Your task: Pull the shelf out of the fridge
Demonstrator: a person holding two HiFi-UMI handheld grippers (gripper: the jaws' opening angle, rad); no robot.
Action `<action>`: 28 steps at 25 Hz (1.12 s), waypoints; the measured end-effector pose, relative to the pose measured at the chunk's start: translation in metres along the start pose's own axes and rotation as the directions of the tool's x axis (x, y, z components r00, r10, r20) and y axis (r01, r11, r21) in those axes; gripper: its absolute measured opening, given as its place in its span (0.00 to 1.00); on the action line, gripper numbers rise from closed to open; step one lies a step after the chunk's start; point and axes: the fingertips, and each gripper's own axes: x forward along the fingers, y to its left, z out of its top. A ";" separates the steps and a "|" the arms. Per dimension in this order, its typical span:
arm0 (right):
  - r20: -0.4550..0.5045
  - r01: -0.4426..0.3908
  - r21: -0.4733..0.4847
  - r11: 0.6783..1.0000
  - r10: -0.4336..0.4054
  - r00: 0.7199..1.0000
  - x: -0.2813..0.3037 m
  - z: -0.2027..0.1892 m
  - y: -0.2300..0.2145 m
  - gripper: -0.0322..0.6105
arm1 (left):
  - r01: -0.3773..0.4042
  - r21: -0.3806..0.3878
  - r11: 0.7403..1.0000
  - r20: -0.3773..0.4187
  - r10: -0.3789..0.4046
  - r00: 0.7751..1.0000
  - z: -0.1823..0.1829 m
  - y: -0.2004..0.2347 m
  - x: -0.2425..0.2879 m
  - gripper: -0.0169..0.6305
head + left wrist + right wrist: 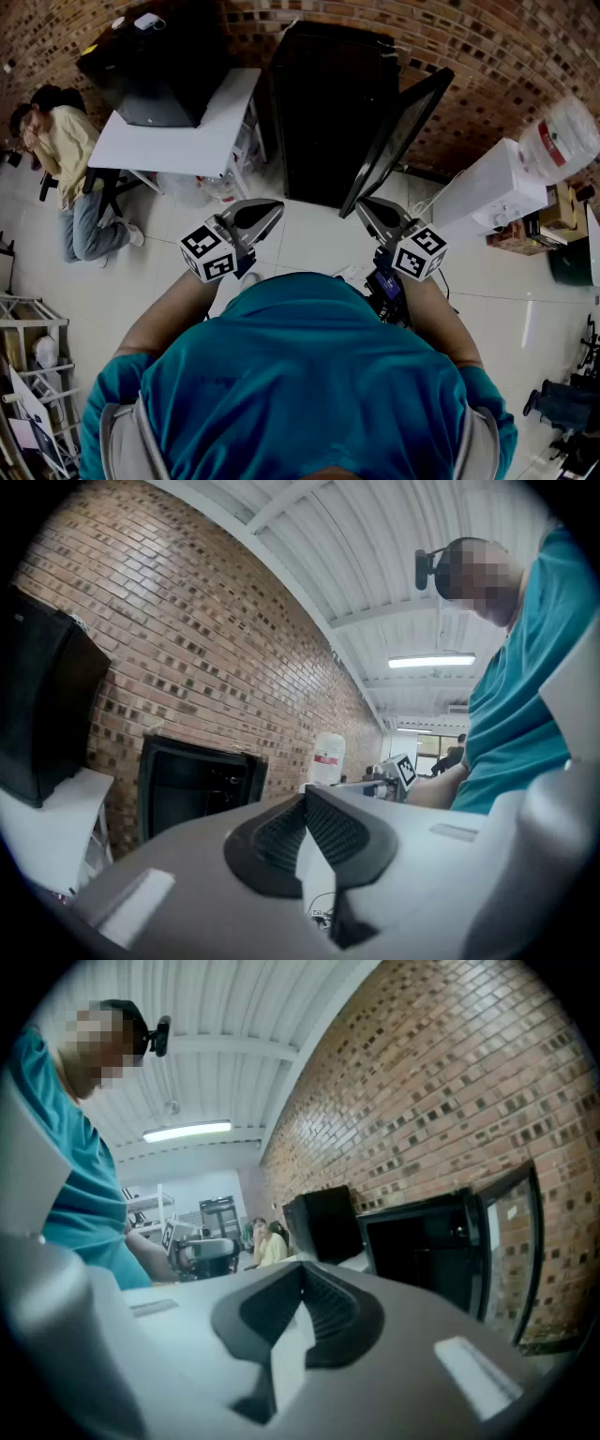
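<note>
A black mini fridge (326,112) stands on the floor against the brick wall, straight ahead of me, its door (398,131) swung open to the right. The inside is dark in the left gripper view (192,789) and the right gripper view (427,1246), and I cannot make out a shelf. My left gripper (274,209) and right gripper (362,205) are held side by side in front of my chest, short of the fridge, tips pointing towards it. Both are shut with nothing between the pads (305,803) (302,1281).
A white table (202,127) carrying a black box (159,70) stands left of the fridge. A person (66,155) sits on the floor at far left. A water dispenser (502,192) with a bottle (561,139) stands to the right. A wire rack (28,375) is at lower left.
</note>
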 end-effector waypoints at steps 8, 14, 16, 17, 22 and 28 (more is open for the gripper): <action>0.028 0.065 0.112 0.992 -0.068 0.997 0.143 0.005 -0.043 0.07 | -0.003 0.062 0.998 0.017 0.002 1.000 0.012 0.135 -0.045 0.01; 0.033 0.178 0.248 0.952 -0.192 0.981 0.229 -0.003 -0.110 0.17 | 0.060 0.085 0.995 -0.051 -0.056 0.997 0.004 0.219 -0.052 0.01; 0.035 0.216 0.328 0.920 -0.240 0.970 0.241 -0.014 -0.145 0.20 | 0.063 0.057 0.996 -0.059 -0.060 0.996 -0.005 0.235 -0.045 0.01; 0.037 0.230 0.374 0.899 -0.262 0.964 0.245 -0.022 -0.164 0.21 | 0.059 0.046 0.997 -0.062 -0.056 0.996 -0.010 0.240 -0.042 0.01; 0.103 0.246 0.575 0.780 -0.367 0.924 0.265 -0.055 -0.272 0.24 | 0.029 0.010 1.000 -0.069 -0.028 0.997 -0.032 0.266 -0.010 0.01; 0.149 0.248 0.680 0.690 -0.462 0.874 0.280 -0.082 -0.360 0.31 | -0.007 -0.066 0.998 -0.035 0.004 0.999 -0.041 0.272 0.016 0.01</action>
